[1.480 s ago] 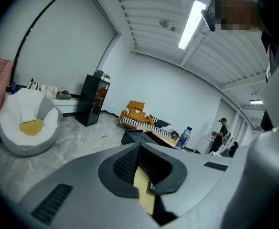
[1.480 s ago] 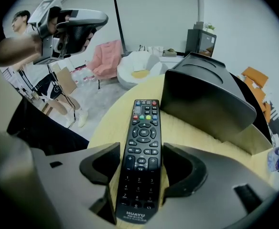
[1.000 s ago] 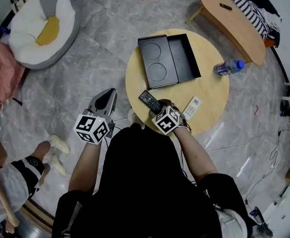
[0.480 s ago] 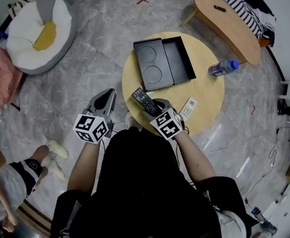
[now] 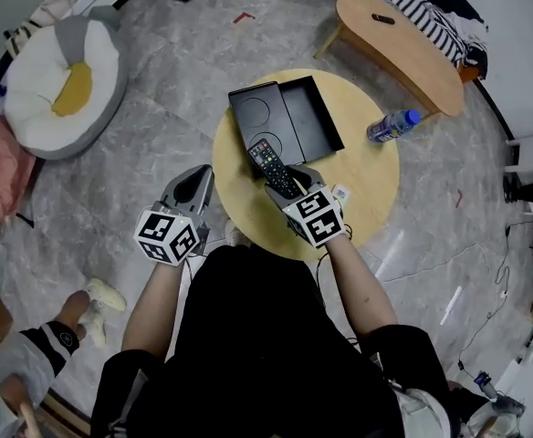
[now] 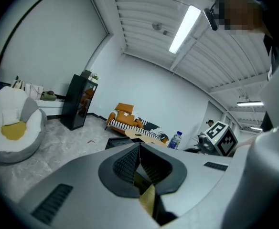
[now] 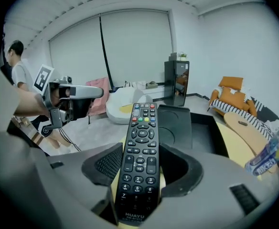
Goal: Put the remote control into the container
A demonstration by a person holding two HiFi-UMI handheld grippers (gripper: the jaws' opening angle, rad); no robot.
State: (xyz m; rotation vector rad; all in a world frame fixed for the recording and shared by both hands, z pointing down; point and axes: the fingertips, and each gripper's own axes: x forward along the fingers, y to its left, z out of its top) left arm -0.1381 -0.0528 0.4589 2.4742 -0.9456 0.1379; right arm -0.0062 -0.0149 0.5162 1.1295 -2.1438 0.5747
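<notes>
Since the earlier frame the right gripper (image 5: pixel 285 182) has risen off the round tabletop (image 5: pixel 367 176), bringing up the black remote control (image 5: pixel 268 161), which lay on the wood near a white remote (image 5: pixel 339 192). In the head view its tip now shows at the near rim of the open black container (image 5: pixel 314 117). The remote control lies lengthwise between the widely parted jaws, its lower end gripped by the pads on either side and its coloured-button end projecting forward toward the container. The left gripper (image 5: pixel 196 182) hovers beside the tabletop's left edge, its jaws pressed together with nothing between them.
</notes>
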